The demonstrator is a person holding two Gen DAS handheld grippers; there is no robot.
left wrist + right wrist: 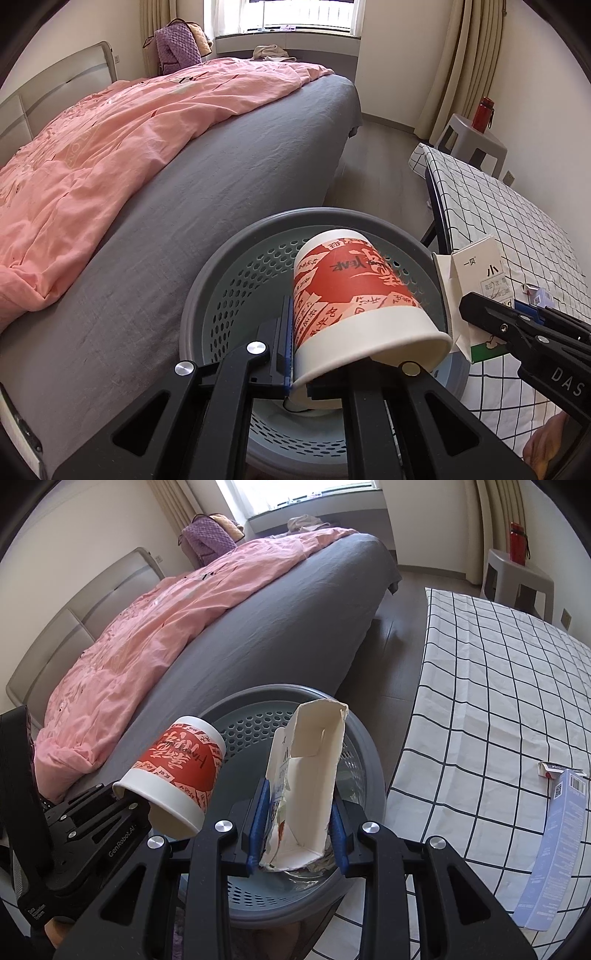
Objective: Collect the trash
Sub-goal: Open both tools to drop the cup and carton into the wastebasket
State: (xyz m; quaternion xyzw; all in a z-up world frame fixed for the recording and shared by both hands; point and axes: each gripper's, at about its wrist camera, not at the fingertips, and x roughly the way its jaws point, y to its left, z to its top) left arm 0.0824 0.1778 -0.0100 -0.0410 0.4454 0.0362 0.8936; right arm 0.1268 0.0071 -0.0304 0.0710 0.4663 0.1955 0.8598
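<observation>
Daylight floods in from the window (291,14) ahead of me, blown out to white — the bed (229,147) evenly lit, shadows soft. Both fisheye views stay sharp, bending hard toward black corners.

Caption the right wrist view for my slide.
Torn carton and paper cup held over the perforated bin.

Open bin mouth (369,746) below (bed (295,627) alongside)

A bed (236,155) in grey sheet carries a rumpled pink duvet (92,147); a red bottle (483,114) stands on a grey stool (476,144) beside the checked-cloth surface (498,701)
</observation>
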